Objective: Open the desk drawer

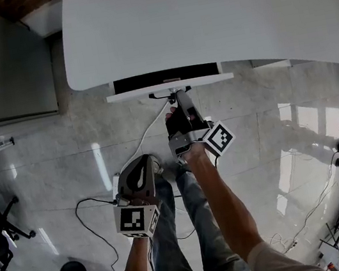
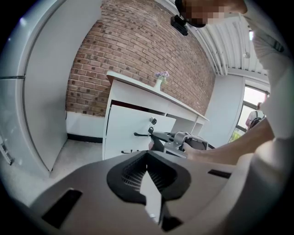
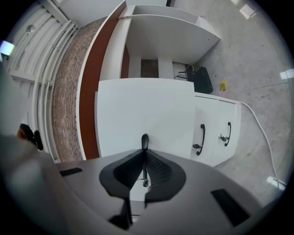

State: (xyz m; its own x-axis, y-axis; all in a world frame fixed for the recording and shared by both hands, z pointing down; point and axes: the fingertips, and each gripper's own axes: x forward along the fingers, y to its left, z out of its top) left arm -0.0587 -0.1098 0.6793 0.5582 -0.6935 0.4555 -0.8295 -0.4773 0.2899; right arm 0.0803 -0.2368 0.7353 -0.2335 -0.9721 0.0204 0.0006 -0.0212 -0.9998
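Left gripper nearest, jaws shut, empty, parked by leg. Right gripper clamped on handle of top drawer, under desk front edge. Drawer looks cracked open slightly, dark gap showing; most of pull left imo.

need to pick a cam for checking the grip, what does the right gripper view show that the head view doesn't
Only the right gripper view: the pads of the right gripper's tongs shut on the black handle, two more drawers beside it, and a black bag under the desk. Only the head view: the left gripper held back from the desk, the person's legs and cables on the floor. Both: the desk and the drawer front pulled slightly out.
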